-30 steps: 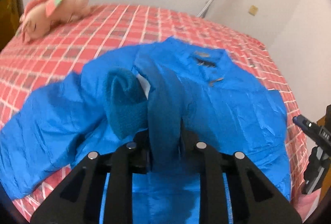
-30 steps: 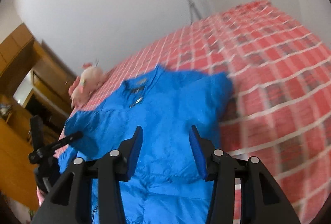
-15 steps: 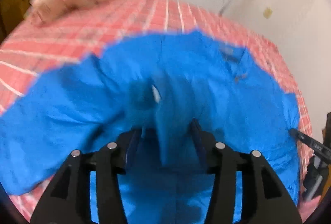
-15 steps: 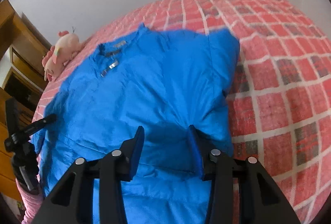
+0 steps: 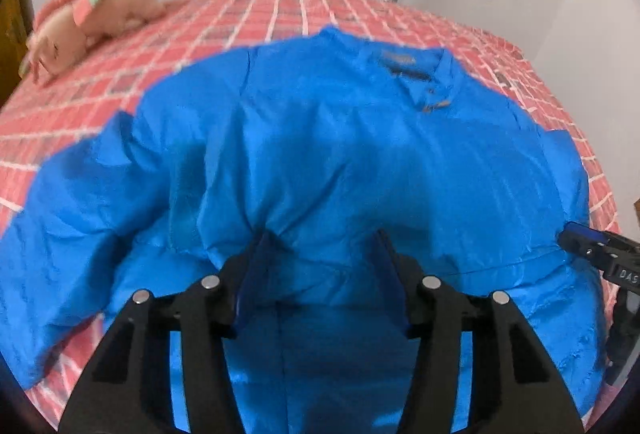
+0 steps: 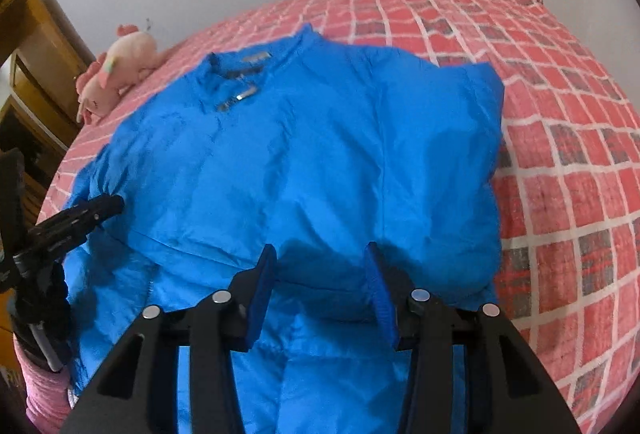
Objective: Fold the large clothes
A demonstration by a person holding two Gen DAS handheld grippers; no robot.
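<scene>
A blue jacket [image 5: 340, 161] lies spread on a bed, collar toward the far side and zipper pull just below the collar. In the right wrist view the jacket [image 6: 304, 169] has its right side folded in, forming a thick doubled edge; on its left side a sleeve spreads out toward the near left in the left wrist view. The fabric is puffy and wrinkled.

The left gripper [image 5: 322, 274] hangs over the near middle of the jacket with its fingers [image 5: 256, 274] spread wide apart, holding nothing. The right gripper [image 6: 320, 286] sits over the near part of the folded side, its fingers [image 6: 382, 294] also wide apart and empty.

The bedspread [image 6: 560, 113] is red with a white grid pattern. A pink plush toy [image 5: 92, 17] lies at the far left corner of the bed, well apart from the jacket.
</scene>
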